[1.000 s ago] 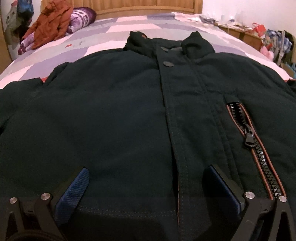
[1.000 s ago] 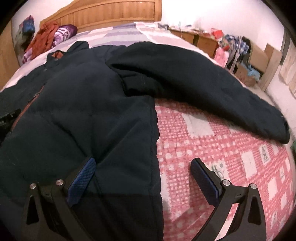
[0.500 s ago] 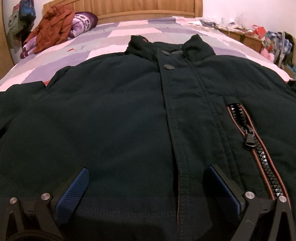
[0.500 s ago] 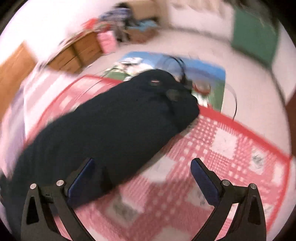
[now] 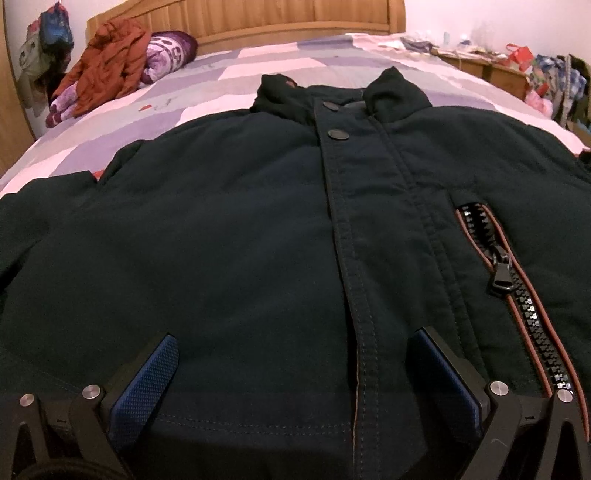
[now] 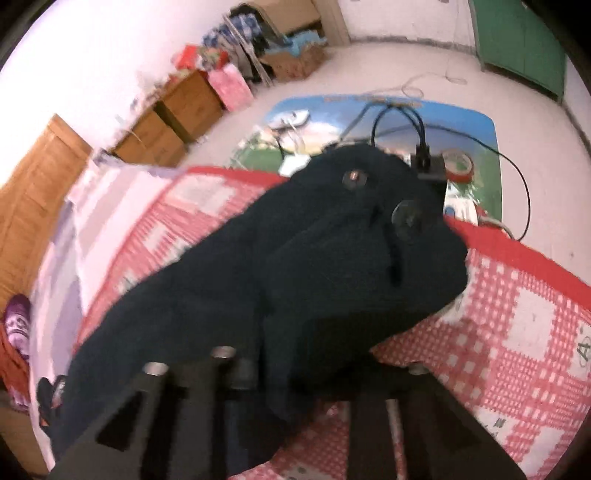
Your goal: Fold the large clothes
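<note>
A dark navy jacket (image 5: 240, 240) lies front up on the bed, collar at the far end, with a zipped pocket (image 5: 517, 295) on its right. My left gripper (image 5: 295, 369) hovers open over the hem, its blue pads (image 5: 147, 387) wide apart and nothing between them. In the right wrist view the jacket's sleeve (image 6: 332, 258) runs out to a cuff with snap buttons (image 6: 406, 218) at the bed's edge. My right gripper (image 6: 314, 354) is closing on this sleeve, the dark fabric bunched between its jaws and hiding the pads.
An orange garment (image 5: 110, 66) and a purple pillow (image 5: 166, 48) lie by the wooden headboard (image 5: 258, 18). Beyond the red checked blanket (image 6: 517, 332) are a floor mat with cables (image 6: 406, 122), a red tape roll (image 6: 458, 166), wooden cabinets (image 6: 166, 122) and a green door (image 6: 524, 44).
My right gripper swept from the jacket's side out along the sleeve toward the cuff, rolled over, and its wide jaws came together on the sleeve. The left gripper stayed put.
</note>
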Tool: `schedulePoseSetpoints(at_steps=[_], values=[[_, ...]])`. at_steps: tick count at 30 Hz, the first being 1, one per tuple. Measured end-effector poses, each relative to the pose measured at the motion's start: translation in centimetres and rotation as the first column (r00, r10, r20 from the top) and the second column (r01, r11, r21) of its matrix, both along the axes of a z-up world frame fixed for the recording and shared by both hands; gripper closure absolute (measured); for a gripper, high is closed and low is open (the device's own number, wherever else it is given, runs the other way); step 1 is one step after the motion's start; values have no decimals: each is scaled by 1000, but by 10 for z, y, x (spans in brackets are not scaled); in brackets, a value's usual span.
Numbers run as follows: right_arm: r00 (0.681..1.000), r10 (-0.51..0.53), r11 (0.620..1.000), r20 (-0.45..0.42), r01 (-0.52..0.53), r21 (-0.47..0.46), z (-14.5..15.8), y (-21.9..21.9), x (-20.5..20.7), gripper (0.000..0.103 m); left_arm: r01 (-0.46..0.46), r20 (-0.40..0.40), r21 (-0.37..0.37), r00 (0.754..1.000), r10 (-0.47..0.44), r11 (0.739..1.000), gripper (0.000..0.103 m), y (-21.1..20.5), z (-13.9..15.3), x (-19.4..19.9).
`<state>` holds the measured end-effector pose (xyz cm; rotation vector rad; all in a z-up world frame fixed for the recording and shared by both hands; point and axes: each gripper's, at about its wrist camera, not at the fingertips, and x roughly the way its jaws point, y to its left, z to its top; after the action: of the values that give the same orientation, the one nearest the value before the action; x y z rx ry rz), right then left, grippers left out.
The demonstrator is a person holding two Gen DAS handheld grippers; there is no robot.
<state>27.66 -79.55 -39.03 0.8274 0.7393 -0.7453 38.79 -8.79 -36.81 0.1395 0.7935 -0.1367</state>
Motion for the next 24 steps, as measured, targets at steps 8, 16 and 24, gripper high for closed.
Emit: schedulePoseSetpoints(at_steps=[8, 16, 24], values=[[985, 105, 925, -136, -147, -350, 76, 46, 31, 92, -1, 6, 10, 1000, 1, 1000, 0, 0, 0, 0], [923, 349, 672, -161, -366, -643, 171, 178, 96, 92, 1, -6, 2, 1000, -1, 1000, 0, 1, 0, 1], [754, 625, 482, -203, -577, -659, 176, 366, 163, 92, -16, -46, -49, 999, 14, 999, 0, 63, 39, -34]])
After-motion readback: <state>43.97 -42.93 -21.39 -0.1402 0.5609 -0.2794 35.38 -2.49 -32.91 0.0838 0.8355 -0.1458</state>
